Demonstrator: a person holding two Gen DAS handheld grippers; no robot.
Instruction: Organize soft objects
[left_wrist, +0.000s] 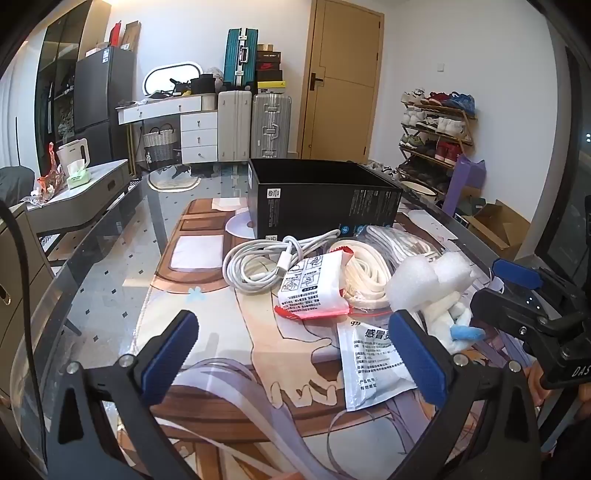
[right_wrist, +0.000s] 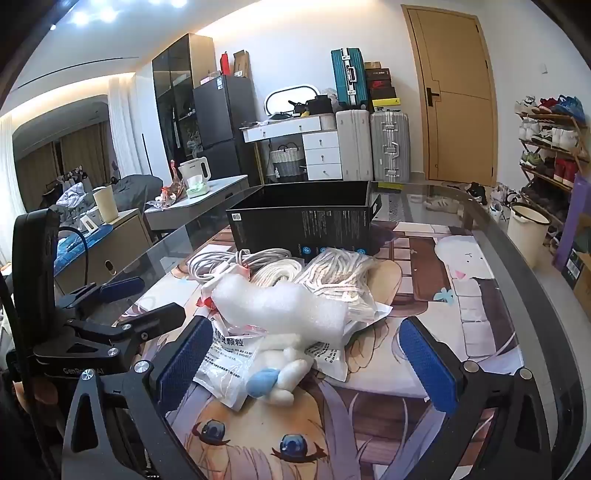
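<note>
Presently: soft items heaped mid-desk before open black box (right_wrist: 303, 218), likely their bin: cable (left_wrist: 255, 264), foam (right_wrist: 280, 306), plush (right_wrist: 280, 373), sachets. Left gripper (left_wrist: 295, 354) and right gripper (right_wrist: 306, 362): jaws apart, empty, poised over the heap.

From my seat I see a black box (left_wrist: 325, 199) with small white print, a white coiled cable (left_wrist: 255, 264), cream rope (right_wrist: 340, 275), a white foam sheet (right_wrist: 280, 306), and a white plush toy (right_wrist: 284, 373) with a pale blue patch. The packet (left_wrist: 314, 288) is white with red edges (black print on it). My grippers' pads (right_wrist: 428, 358) are blue.
</note>
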